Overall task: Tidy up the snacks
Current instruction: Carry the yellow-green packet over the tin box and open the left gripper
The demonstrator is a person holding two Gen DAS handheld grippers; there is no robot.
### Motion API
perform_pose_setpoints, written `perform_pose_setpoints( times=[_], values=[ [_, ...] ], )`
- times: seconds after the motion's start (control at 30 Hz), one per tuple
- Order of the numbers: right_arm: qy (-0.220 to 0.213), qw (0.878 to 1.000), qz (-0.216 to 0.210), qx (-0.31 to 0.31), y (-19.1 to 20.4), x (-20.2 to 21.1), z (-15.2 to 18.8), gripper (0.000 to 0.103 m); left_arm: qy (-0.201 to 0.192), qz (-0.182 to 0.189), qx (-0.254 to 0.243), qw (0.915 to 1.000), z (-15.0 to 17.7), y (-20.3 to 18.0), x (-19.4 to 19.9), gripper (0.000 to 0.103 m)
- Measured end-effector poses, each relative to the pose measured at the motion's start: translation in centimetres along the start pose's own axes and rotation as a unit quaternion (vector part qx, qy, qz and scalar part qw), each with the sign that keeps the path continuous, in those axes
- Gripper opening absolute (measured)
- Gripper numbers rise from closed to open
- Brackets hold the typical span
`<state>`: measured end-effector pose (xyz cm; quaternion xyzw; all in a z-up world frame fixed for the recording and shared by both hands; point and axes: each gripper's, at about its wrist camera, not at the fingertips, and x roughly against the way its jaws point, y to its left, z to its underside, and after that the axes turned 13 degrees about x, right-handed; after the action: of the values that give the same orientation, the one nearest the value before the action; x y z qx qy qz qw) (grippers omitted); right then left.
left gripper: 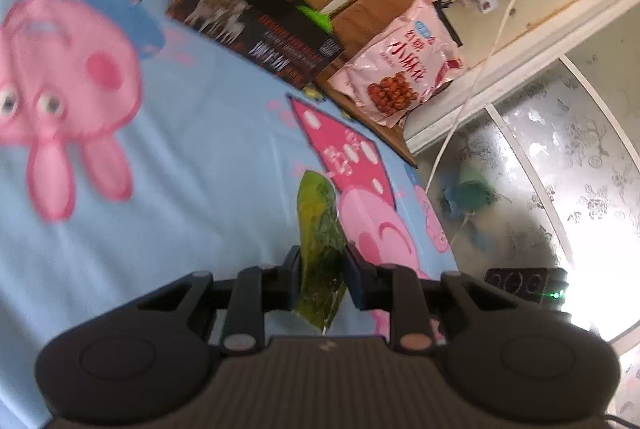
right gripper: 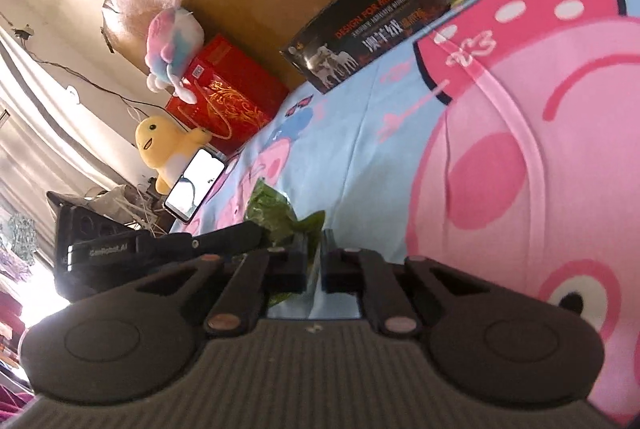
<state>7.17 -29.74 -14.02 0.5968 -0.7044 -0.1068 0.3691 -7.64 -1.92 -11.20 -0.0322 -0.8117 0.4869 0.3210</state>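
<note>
Left wrist view: the left hand-held gripper [left gripper: 323, 269] has its jaws closed on a green snack packet [left gripper: 320, 229], which stands edge-on between the pads above the blue cartoon-print bed sheet [left gripper: 200, 149]. Beyond, toward 12 o'clock, a black box [left gripper: 256, 25] lies on the bed; at 1 o'clock a pink snack bag [left gripper: 400, 69] leans on a brown wooden seat [left gripper: 372, 13]. Right wrist view: the right hand-held gripper [right gripper: 316, 261] pinches a thin corner of the same green snack packet [right gripper: 276, 213], its jaws nearly together. At 10 o'clock lie a phone [right gripper: 195, 185], a yellow plush toy [right gripper: 164, 145] and a red box [right gripper: 228, 93].
</note>
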Motion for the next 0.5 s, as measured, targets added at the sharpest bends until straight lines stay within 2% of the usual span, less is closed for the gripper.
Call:
perform_pose_setpoints(
  times=[0.17, 0.3, 0.4, 0.5],
  values=[
    [-0.029, 0.999, 0.005, 0.037, 0.7, 0.5, -3.6, 0.008, -0.019, 0.007, -0.041, 0.9990, -4.5, -3.7, -0.5, 0.022],
    [-0.061, 0.996, 0.018, 0.068, 0.7, 0.0, -8.7, 0.008, -0.052, -0.006, -0.080, 0.9954, -9.2, -6.8, -2.1, 0.023],
    [-0.082, 0.992, 0.036, 0.090, -0.1, -1.9, -12.8, 0.008, -0.071, -0.025, -0.088, 0.9933, -13.5, -8.1, -4.2, 0.023],
    [-0.094, 0.989, 0.054, 0.100, -1.8, -4.7, -16.6, 0.008, -0.089, -0.061, -0.107, 0.9884, -17.1, -9.1, -6.8, 0.023]
  ],
)
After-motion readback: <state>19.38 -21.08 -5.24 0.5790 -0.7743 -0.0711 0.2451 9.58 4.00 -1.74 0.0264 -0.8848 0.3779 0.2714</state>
